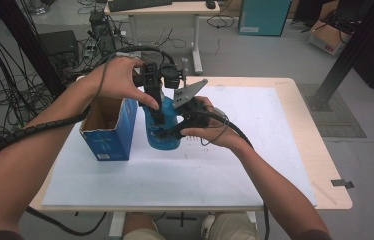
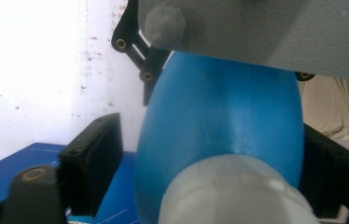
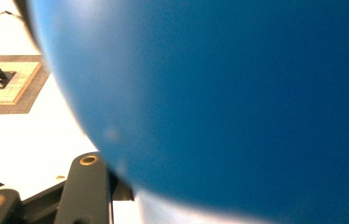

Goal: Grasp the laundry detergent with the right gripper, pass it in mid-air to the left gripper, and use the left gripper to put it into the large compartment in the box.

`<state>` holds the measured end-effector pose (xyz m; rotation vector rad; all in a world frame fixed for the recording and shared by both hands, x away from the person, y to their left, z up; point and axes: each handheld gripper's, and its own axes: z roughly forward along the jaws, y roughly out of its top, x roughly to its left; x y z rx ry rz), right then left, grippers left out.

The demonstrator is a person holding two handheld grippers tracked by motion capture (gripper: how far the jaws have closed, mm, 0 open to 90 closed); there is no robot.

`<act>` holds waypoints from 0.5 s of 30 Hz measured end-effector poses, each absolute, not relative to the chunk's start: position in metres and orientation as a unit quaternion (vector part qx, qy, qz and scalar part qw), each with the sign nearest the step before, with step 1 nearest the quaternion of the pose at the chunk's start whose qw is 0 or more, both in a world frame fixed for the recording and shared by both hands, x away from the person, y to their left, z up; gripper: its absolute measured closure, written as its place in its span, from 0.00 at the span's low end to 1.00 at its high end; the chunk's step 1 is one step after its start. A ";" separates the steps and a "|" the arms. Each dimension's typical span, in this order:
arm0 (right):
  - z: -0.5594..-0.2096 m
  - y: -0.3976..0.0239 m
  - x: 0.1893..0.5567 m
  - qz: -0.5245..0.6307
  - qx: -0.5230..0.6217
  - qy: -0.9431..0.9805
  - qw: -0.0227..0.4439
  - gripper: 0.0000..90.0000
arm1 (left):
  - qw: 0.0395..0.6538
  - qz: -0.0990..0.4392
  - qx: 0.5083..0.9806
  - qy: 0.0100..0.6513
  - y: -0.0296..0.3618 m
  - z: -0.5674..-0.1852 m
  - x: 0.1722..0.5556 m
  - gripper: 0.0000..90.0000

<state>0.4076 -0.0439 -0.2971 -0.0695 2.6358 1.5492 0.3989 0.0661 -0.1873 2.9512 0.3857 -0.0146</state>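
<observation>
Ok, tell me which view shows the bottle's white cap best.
The left gripper view: the white cap sits close and sharp at the bottom, above it the blue bottle. The high view has the bottle with its top hidden behind the tools. The right gripper view shows blue bottle wall.

Even indoor light in high view, soft shadows, sharp enough. Left gripper view: white sheet (image 2: 37, 70) blown out w/ glare. Right gripper view: blue bottle (image 3: 238, 102) too near, fully out of focus.

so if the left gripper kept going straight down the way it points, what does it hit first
Most likely the white cap of the blue bottle: the left gripper points down over it, jaws either side. Depth is unclear.
</observation>
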 end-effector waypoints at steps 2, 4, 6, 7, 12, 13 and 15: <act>-0.297 -0.044 0.408 0.504 -0.023 0.862 0.040 0.48 | 0.080 -0.010 0.988 0.129 0.066 -0.187 0.399 0.29; -0.297 -0.046 0.404 0.492 -0.007 0.870 0.024 0.48 | 0.080 -0.015 0.988 0.129 0.066 -0.186 0.399 0.32; -0.297 -0.046 0.403 0.492 0.001 0.870 0.018 0.48 | 0.086 -0.017 0.988 0.127 0.066 -0.187 0.399 0.36; -0.297 -0.046 0.404 0.493 -0.003 0.870 0.022 0.48 | 0.083 -0.022 0.988 0.125 0.066 -0.186 0.399 0.36; -0.297 -0.046 0.404 0.490 -0.001 0.871 0.020 0.48 | 0.083 -0.024 0.988 0.126 0.066 -0.186 0.398 0.39; -0.297 -0.046 0.403 0.489 0.001 0.872 0.018 0.48 | 0.079 -0.025 0.989 0.126 0.065 -0.186 0.398 0.39; -0.298 -0.046 0.403 0.487 0.001 0.873 0.018 0.48 | 0.074 -0.026 0.989 0.126 0.065 -0.187 0.398 0.39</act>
